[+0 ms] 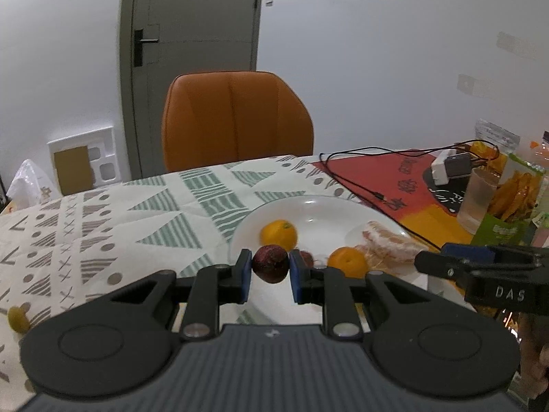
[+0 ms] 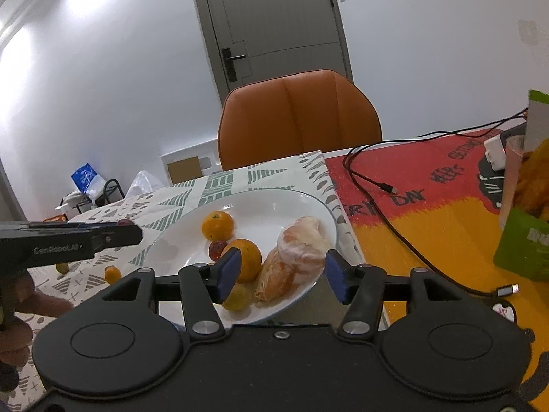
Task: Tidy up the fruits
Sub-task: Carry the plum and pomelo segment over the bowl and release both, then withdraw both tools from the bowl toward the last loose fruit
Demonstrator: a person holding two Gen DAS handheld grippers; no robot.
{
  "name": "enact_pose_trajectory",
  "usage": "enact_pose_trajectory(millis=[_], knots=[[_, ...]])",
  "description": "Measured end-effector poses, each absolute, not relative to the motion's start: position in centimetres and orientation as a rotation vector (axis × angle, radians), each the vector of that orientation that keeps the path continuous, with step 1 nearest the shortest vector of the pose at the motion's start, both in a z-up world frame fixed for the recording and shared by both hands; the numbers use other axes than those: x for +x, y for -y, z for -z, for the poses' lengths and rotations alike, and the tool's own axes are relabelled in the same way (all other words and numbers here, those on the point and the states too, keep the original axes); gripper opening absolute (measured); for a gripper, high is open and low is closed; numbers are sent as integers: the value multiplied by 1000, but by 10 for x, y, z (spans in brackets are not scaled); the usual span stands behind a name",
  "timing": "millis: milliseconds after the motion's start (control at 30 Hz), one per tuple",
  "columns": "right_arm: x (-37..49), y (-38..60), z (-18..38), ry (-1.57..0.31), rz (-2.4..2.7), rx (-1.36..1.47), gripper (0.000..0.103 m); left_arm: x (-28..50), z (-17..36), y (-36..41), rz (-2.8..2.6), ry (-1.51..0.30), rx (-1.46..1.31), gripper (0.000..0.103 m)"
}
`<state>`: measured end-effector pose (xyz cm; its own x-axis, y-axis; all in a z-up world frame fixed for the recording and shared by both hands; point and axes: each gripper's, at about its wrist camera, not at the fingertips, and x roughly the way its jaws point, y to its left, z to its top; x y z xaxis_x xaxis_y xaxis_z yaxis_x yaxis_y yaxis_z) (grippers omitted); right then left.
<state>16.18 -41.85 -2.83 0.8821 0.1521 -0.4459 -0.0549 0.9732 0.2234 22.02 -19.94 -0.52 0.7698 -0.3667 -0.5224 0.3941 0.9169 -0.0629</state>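
One dark purple fruit [image 1: 270,263] sat pinched between the blue pads of the left gripper [image 1: 271,274], whose fingers were closed on it just above the near-left rim of the white plate [image 1: 319,206], so it was carried but not yet set down. To its right the right gripper [image 2: 279,276] hung over the near edge of the same plate with its fingers spread wide and nothing between them. Already on the plate lay two oranges, one farther back [image 2: 217,225] and one nearer [image 2: 245,259], a small red fruit [image 2: 217,250] between them, a small yellow-green fruit [image 2: 236,297] close to the near rim, and the peeled citrus segments [image 2: 295,257] on the right side. Off the plate, on the patterned cloth of the desk [image 1: 103,226], fruit was still loose: a small orange one [image 2: 112,274] and a small greenish one [image 2: 61,267] lay to the left of the plate in the right wrist view, and a yellowish fruit [image 1: 18,319] showed at the far left edge of the left wrist view, possibly one of the same pieces. Judging from this, the gathering was well past halfway, with the held fruit to place and two or three strays left to collect. Beyond the desk stood an orange chair [image 1: 236,120].
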Motion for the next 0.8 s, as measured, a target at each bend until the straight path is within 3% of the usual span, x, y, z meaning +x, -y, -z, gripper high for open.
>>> enact_pose_trajectory(millis=[267, 333, 500, 567, 800], knots=[[157, 416, 32, -488, -121, 225, 56, 218, -4, 198, 381, -546, 61, 29], [157, 413, 33, -487, -129, 227, 56, 216, -4, 191, 355, -545, 65, 37], [156, 403, 31, -482, -149, 231, 58, 210, -7, 172, 275, -511, 85, 71], [155, 397, 30, -478, -159, 230, 59, 207, -9, 163, 256, -510, 80, 78], [155, 379, 23, -470, -207, 229, 64, 198, -13, 135, 202, -503, 66, 82]])
